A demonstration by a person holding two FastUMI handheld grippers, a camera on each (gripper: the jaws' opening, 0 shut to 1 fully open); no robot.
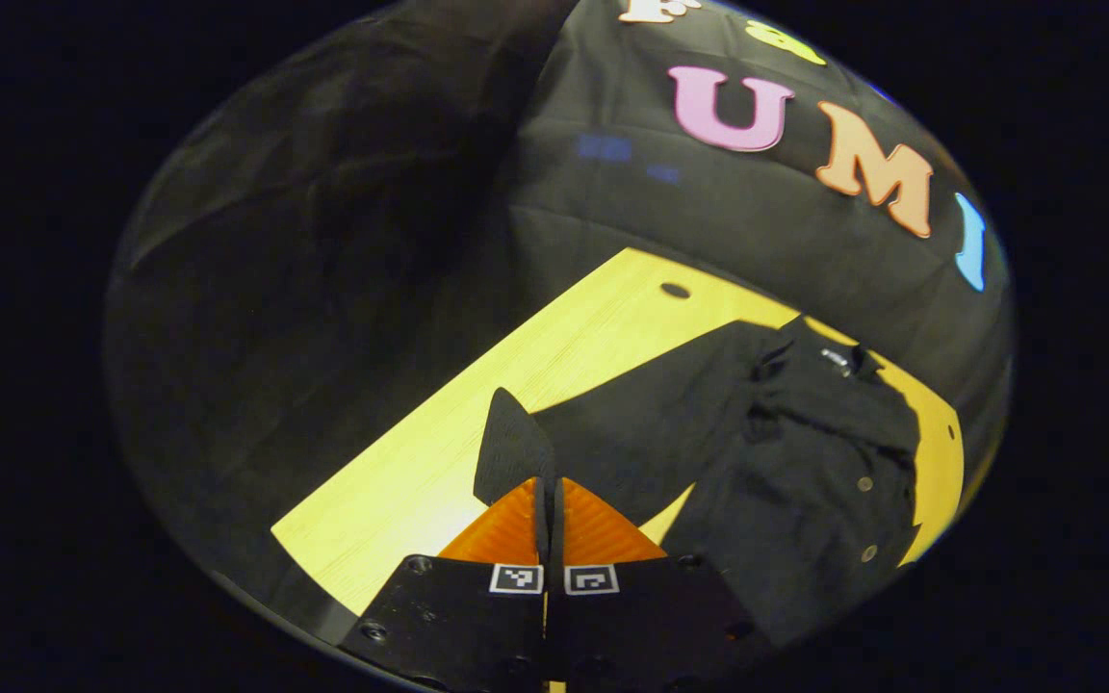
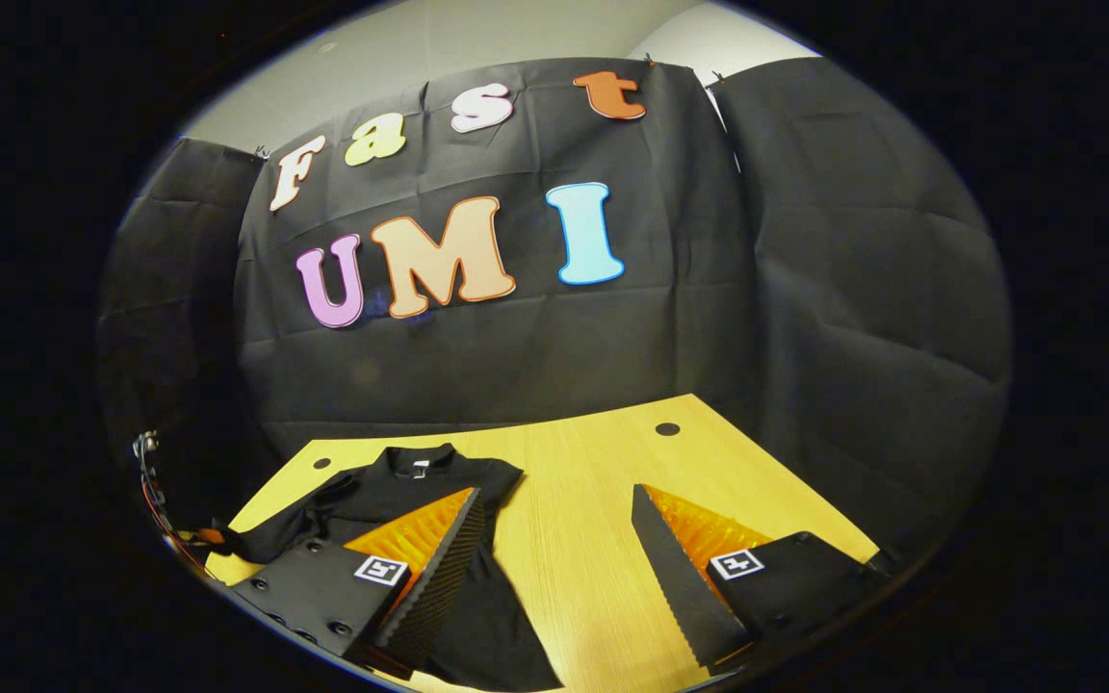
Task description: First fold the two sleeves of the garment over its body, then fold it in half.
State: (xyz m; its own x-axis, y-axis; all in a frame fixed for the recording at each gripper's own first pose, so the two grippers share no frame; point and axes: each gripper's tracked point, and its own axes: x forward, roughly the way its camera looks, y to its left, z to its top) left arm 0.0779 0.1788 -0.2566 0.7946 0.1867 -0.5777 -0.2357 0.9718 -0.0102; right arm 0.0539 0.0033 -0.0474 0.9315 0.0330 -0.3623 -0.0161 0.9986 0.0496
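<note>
A black button-front garment (image 1: 805, 452) lies on the yellow wooden table (image 1: 554, 356), collar toward the booth's wall. My left gripper (image 1: 550, 491) is shut on the end of one sleeve (image 1: 641, 423). A flap of black cloth stands up above the fingertips, and the sleeve stretches from there to the shoulder. In the right gripper view the garment (image 2: 400, 491) lies at the left of the table (image 2: 593, 472). My right gripper (image 2: 564, 549) hangs open above its near right edge. Only bare table and a strip of black cloth show between its fingers.
The table has small round holes (image 2: 667, 429) near its far edge. Black cloth walls close in the back and both sides. Bare tabletop lies to the right of the garment in the right gripper view. Some cabling (image 2: 145, 452) shows at the table's far left corner.
</note>
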